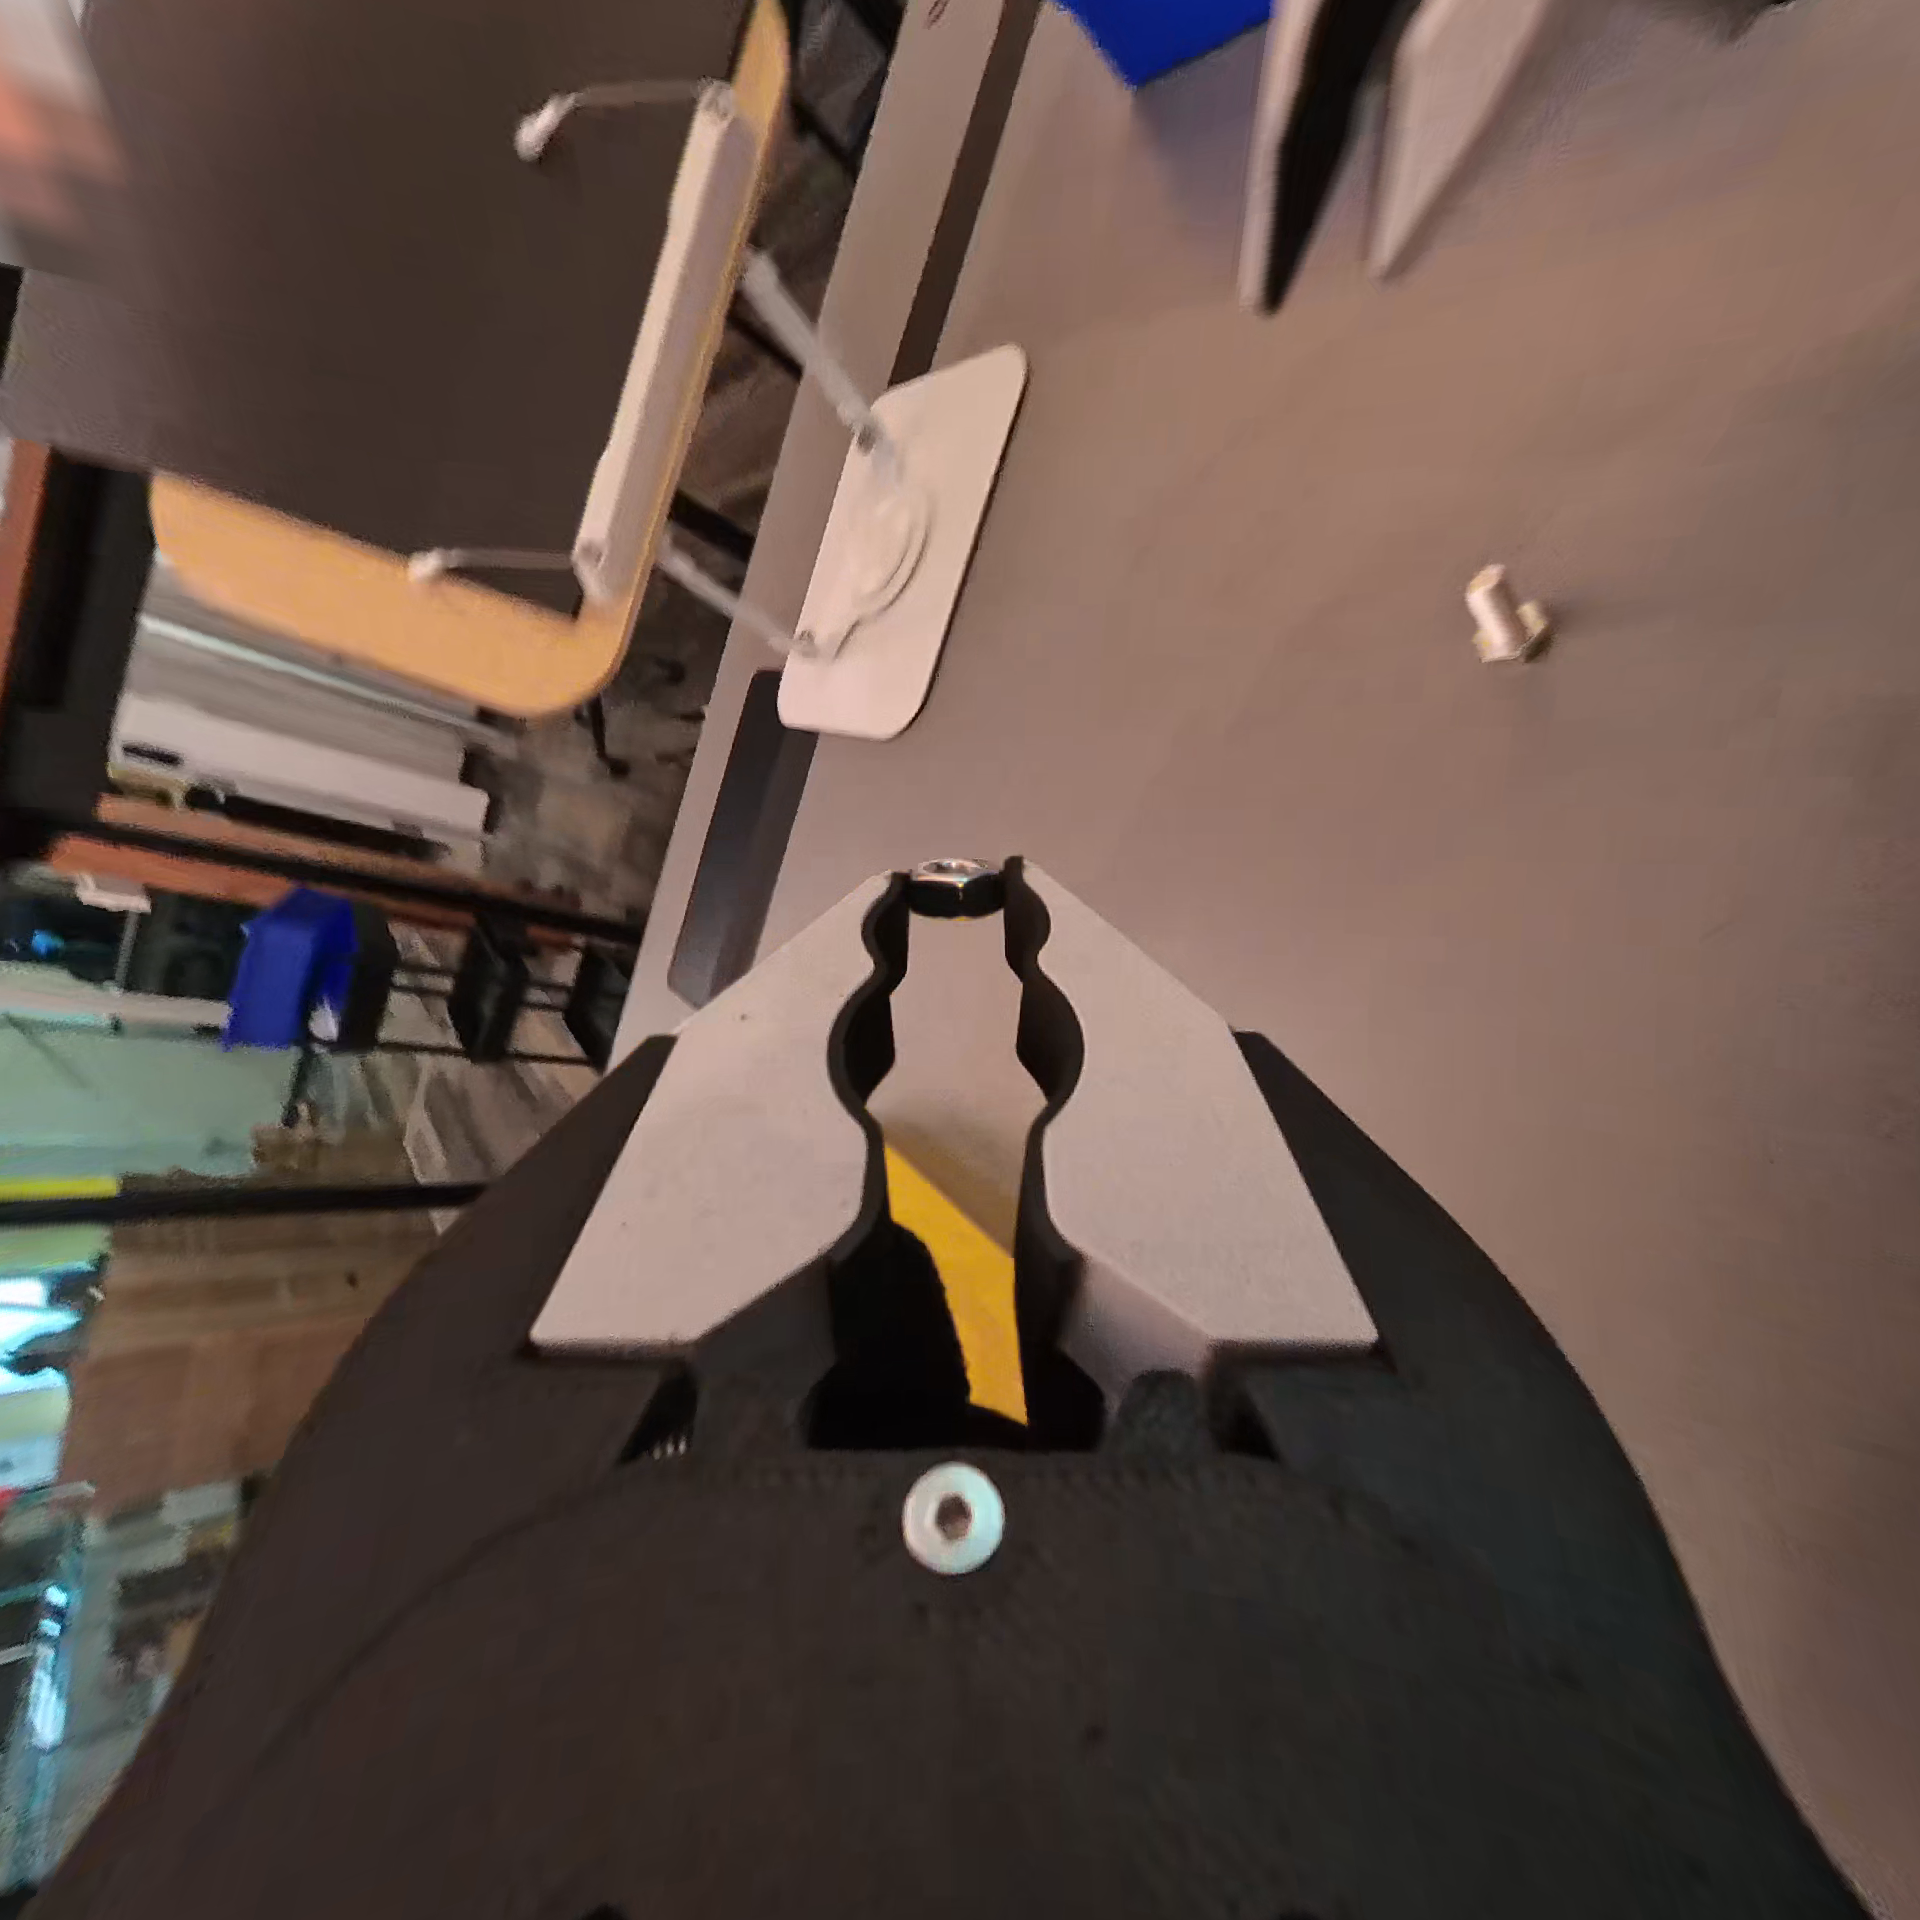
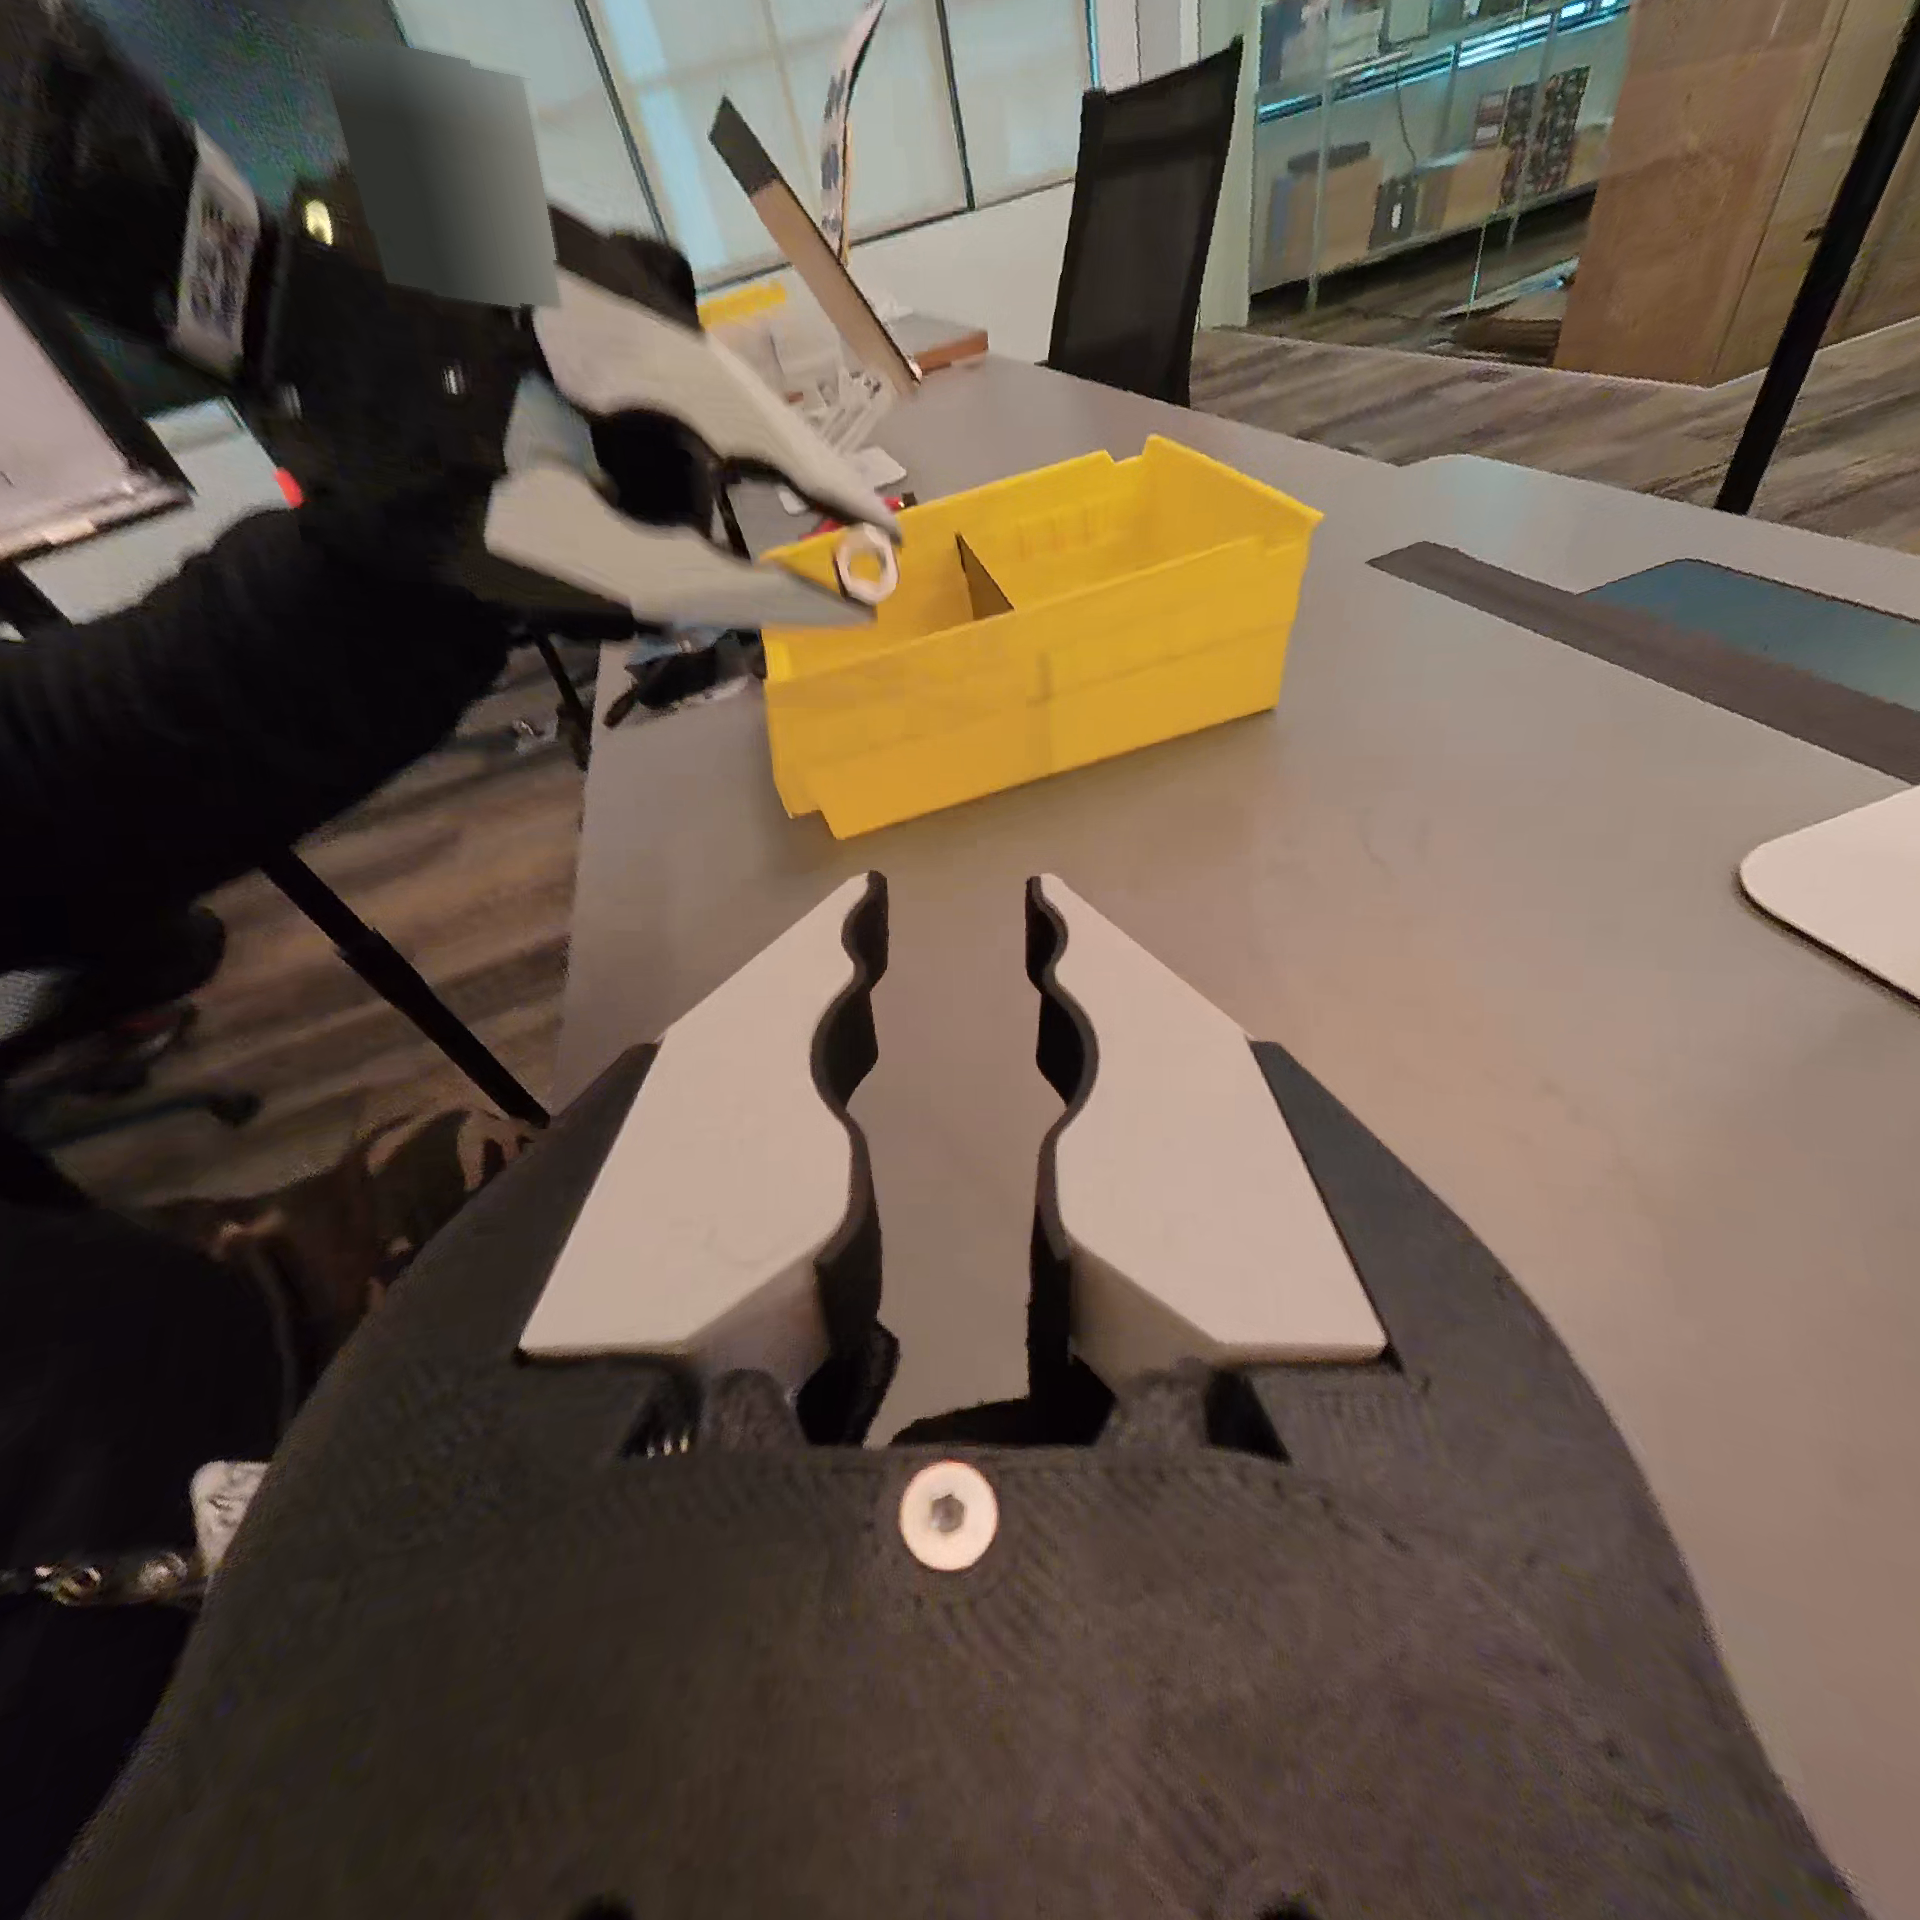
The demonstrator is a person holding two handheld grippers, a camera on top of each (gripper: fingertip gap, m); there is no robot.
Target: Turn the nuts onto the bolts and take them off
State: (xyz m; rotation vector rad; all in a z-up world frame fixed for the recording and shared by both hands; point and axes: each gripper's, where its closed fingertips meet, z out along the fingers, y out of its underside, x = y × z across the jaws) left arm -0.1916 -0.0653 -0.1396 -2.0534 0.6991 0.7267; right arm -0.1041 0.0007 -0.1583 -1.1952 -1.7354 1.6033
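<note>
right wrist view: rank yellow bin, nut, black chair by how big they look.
1. Yellow bin, largest.
2. Black chair, smaller here, but it stands farther back, so its true size is unsure.
3. Nut, smallest, pinched in the left gripper.

We note a shiny metal hex nut [image 2: 867, 563], a glossy yellow plastic bin [image 2: 1039, 665], a matt grey tabletop [image 2: 1351, 935], and rough layered black plastic on the right gripper [image 2: 956, 914] body.

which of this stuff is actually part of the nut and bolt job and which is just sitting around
Part of the job:
- nut, held at the left gripper fingertips
- bolt, lying on the table
- right gripper, empty
- yellow bin, probably for parts

Just lying about:
- white stand base
- black chair
</note>
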